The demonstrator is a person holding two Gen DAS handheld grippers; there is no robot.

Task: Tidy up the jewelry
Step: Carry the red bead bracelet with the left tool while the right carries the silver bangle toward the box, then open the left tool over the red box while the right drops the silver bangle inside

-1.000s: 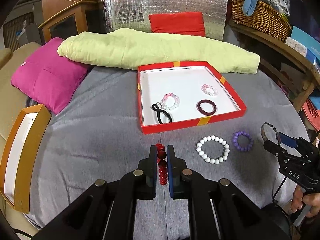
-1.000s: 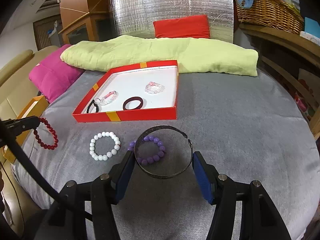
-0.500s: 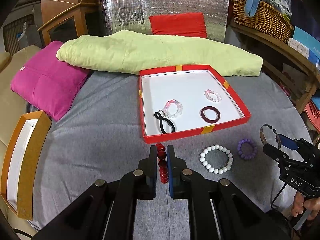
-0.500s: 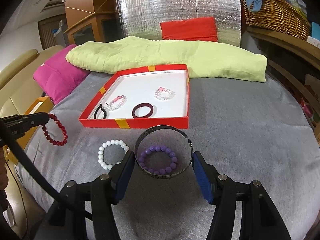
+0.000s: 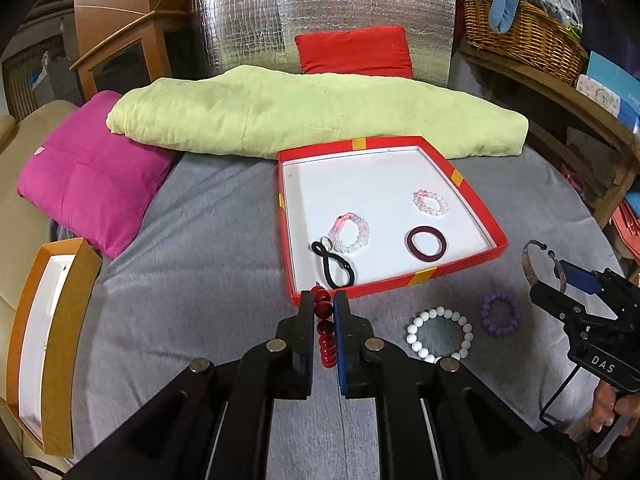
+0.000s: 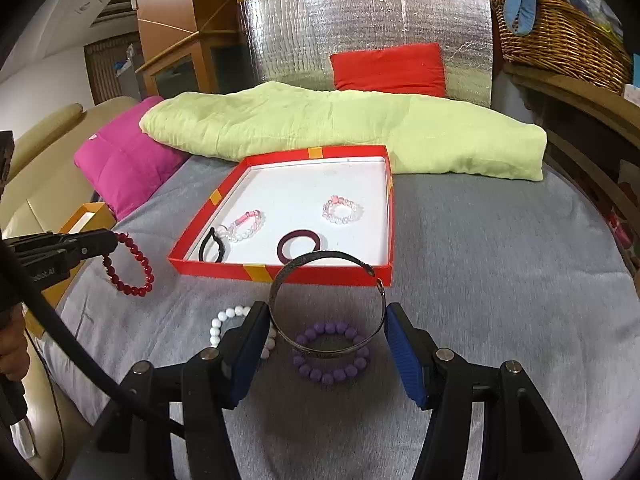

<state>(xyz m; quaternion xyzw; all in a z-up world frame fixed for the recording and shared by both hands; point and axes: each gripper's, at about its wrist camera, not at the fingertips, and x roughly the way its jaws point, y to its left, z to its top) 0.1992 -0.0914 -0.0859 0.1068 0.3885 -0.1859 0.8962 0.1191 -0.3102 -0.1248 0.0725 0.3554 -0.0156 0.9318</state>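
Note:
My left gripper [image 5: 323, 308] is shut on a red bead bracelet [image 5: 325, 332], which hangs edge-on between the pads just short of the red tray [image 5: 472, 196]. From the right wrist view that red bead bracelet [image 6: 128, 266] dangles as a loop from the left gripper [image 6: 114, 240]. My right gripper [image 6: 326, 322] is shut on a metal bangle [image 6: 326, 300], held above the grey cover near the tray's front wall [image 6: 280, 270]. In the tray lie a black hair tie [image 5: 334, 266], two pale bead bracelets [image 5: 350, 232] and a dark ring bangle [image 5: 426, 243]. A white bead bracelet [image 5: 440, 334] and a purple one [image 5: 500, 312] rest on the cover.
A yellow-green folded quilt [image 5: 312, 116] lies behind the tray, a magenta cushion [image 5: 88, 168] at the left. An orange box [image 5: 48, 340] stands at the left edge of the cover. A wicker basket [image 5: 524, 26] sits on a wooden shelf at the right.
Both grippers have drifted forward toward the tray, each still holding its bracelet; the tray and loose bracelets sit lower and nearer in both views.

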